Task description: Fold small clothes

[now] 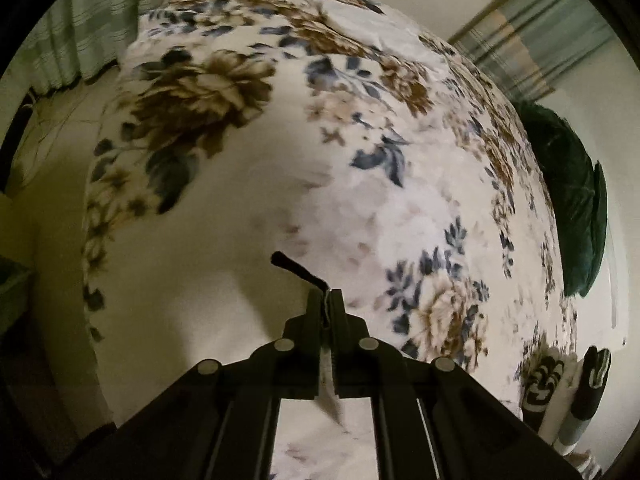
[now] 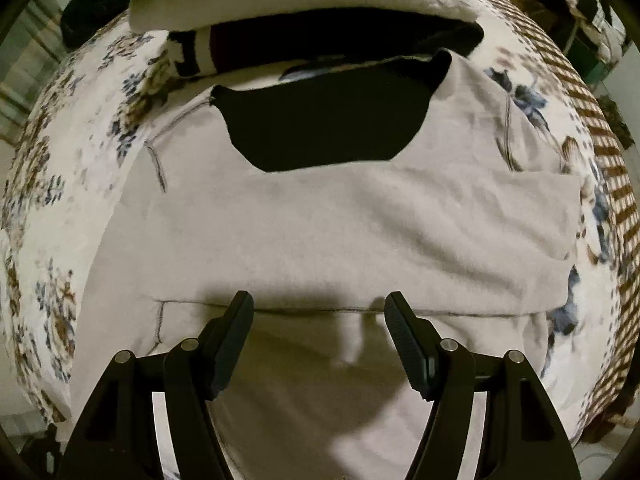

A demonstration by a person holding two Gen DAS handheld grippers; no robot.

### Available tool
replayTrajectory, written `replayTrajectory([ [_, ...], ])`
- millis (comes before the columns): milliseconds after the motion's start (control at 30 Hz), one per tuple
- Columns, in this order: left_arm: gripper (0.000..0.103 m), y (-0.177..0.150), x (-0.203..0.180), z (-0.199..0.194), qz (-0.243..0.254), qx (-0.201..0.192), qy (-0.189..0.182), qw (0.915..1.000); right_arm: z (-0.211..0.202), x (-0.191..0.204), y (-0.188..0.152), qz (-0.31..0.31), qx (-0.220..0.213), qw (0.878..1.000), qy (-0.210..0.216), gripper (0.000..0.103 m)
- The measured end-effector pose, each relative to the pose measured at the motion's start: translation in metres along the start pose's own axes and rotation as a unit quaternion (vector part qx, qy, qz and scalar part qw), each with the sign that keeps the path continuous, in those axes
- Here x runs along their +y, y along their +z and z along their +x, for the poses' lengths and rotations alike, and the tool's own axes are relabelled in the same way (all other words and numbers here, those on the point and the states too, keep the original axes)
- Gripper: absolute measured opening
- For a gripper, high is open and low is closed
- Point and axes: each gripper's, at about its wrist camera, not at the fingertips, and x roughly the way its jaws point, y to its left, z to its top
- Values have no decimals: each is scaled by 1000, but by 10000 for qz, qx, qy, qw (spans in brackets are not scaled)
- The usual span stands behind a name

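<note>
A pale grey garment (image 2: 320, 224) with a black neck panel (image 2: 324, 124) lies spread on the floral bedspread (image 2: 60, 184) in the right wrist view. My right gripper (image 2: 319, 312) is open, just above the garment's near fold, touching nothing. In the left wrist view my left gripper (image 1: 329, 300) is shut on a thin edge of pale cloth (image 1: 332, 396) that hangs below the jaws; a black strip (image 1: 294, 270) sticks out past the fingertips. It is held above the bedspread (image 1: 280, 128).
A stack of folded clothes (image 2: 280, 12), white and black, lies beyond the garment. In the left wrist view, folded black-and-white items (image 1: 560, 376) lie at the lower right, a dark green cushion (image 1: 572, 196) beside the bed, and curtains (image 1: 76, 28) behind.
</note>
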Motion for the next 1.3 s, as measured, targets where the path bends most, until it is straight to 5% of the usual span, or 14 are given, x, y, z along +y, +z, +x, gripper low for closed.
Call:
replayTrajectory([
  [233, 1, 4, -44, -47, 451, -655, -493, 9956, -13, -18, 3, -324, -1, 9994, 88, 70],
  [467, 1, -21, -142, -98, 1536, -868, -1369, 9747, -18, -55, 1, -11, 42, 9996, 273, 78],
  [667, 1, -106, -263, -114, 2925, -514, -2236, 9283, -27, -105, 1, 375, -36, 9991, 182, 78],
  [767, 1, -168, -317, -111, 3547, -178, -2635, 8969, -25, -137, 1, 644, 9, 9979, 112, 78],
  [900, 1, -274, -372, -92, 4501, 402, -2867, 8447, -21, -180, 0, 968, 47, 9953, -38, 78],
  [1167, 1, -450, -387, -69, 5696, 1551, -2811, 7567, -17, -274, -8, 1613, 121, 9862, -346, 78],
  [1300, 3, -487, -376, -57, 5977, 2113, -2472, 7328, -18, -309, -11, 1847, 156, 9820, -370, 78],
])
